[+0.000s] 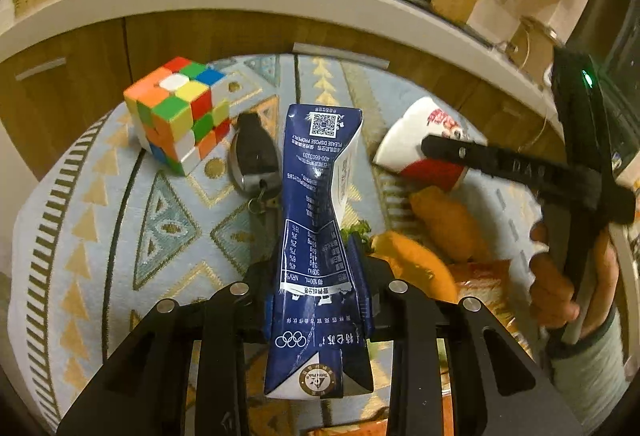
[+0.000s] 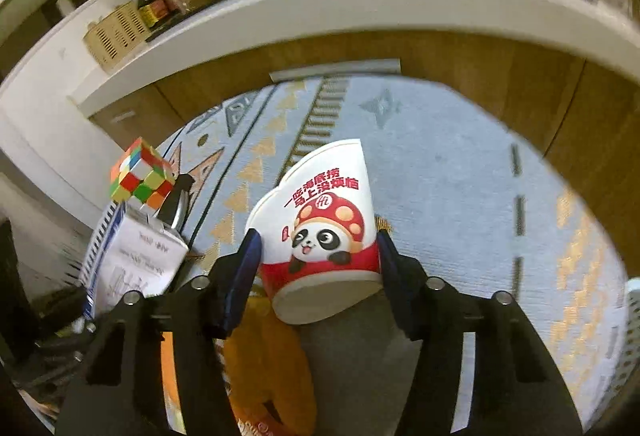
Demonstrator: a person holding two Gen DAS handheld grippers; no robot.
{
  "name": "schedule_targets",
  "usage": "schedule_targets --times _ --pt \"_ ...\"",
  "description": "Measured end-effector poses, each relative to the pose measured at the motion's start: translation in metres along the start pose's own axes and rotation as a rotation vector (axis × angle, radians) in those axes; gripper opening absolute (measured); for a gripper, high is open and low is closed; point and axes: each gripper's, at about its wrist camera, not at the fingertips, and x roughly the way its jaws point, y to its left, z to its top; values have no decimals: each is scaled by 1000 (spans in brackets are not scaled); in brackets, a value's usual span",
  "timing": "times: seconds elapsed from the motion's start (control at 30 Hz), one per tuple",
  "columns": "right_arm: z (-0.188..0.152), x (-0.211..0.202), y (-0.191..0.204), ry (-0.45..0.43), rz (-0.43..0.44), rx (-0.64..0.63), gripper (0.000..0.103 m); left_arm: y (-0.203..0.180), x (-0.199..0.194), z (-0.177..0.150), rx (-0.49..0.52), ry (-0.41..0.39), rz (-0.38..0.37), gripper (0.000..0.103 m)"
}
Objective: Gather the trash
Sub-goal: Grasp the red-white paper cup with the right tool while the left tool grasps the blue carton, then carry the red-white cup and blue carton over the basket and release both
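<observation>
I keep my left gripper [image 1: 316, 268] clenched on the milk carton [image 1: 316, 220]; my right gripper [image 2: 318, 264] straddles the paper cup [image 2: 320, 228], pads seemingly touching, for collection.

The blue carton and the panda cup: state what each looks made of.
Blue carton: seemingly coated paperboard with a slight sheen; it is creased and pinched at the waist in the left claw, with folded end flaps. Panda cup: likely thin printed paper, matte; its rim is bent out of round and the base has a rolled paper edge.
</observation>
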Motion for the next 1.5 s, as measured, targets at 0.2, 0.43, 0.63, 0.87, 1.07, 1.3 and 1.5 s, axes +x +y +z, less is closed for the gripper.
schedule_targets --times 0.2,0.43,0.63,0.87,1.07,1.3,1.5 --pt "-6 -59 17 -157 -75 -71 51 -8 -38 12 -6 -122 -58 28" --pt "-16 -136 -2 -300 -104 -33 50 -42 -79 25 18 -212 -152 28" --pt "-38 -203 -31 -398 -169 15 50 -97 -86 33 83 -232 -212 28" --pt "-74 -259 -86 -437 -255 124 50 -171 -75 26 171 -207 -288 28" --pt "-112 -288 -130 -435 -351 201 50 -236 -51 12 252 -149 -358 28" --pt "-151 -298 -171 -401 -409 290 50 -300 -16 -10 324 -64 -422 28" --pt "-179 -283 -206 -330 -451 368 50 -336 23 -25 366 23 -432 28"
